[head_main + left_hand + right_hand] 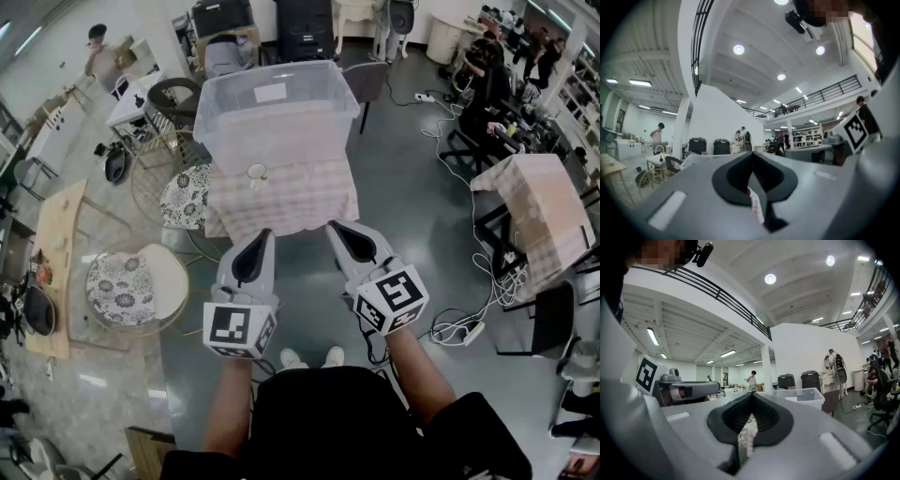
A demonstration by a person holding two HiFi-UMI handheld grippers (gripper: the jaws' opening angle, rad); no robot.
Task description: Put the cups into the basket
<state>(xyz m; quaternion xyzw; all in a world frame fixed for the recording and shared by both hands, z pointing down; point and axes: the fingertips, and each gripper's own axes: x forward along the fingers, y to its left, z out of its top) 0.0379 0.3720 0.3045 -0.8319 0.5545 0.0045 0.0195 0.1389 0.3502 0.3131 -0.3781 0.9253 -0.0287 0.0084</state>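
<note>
Looking down, the head view alone shows the task's things: a clear plastic basket [217, 141] stands on a small bench [314, 204], and one small pale cup [257, 172] sits on the cloth just before the basket's near wall, outside it. The left gripper [261, 240] and right gripper [337, 231] are held level side by side, short of the bench's near edge and apart from cup and basket. Each carries a marker cube [239, 328] at its rear.

The gripper views look outward instead. The left gripper [752, 161] has its jaws closed together with nothing between them; the right gripper [751, 398] likewise, jaws shut and empty. The right gripper view catches the basket [806, 395] ahead to the right, and only these two views show the ceiling with round lamps [738, 49] and a dark balcony railing [722, 296].

A pale checked cloth covers the bench. The floor [412, 244] is grey and glossy, with white cables [469, 328] trailing at the right. Two round wicker chairs [127, 286] with flower-patterned cushions stand at the left.

The jaws are smooth grey shells with black ribbed pads.
</note>
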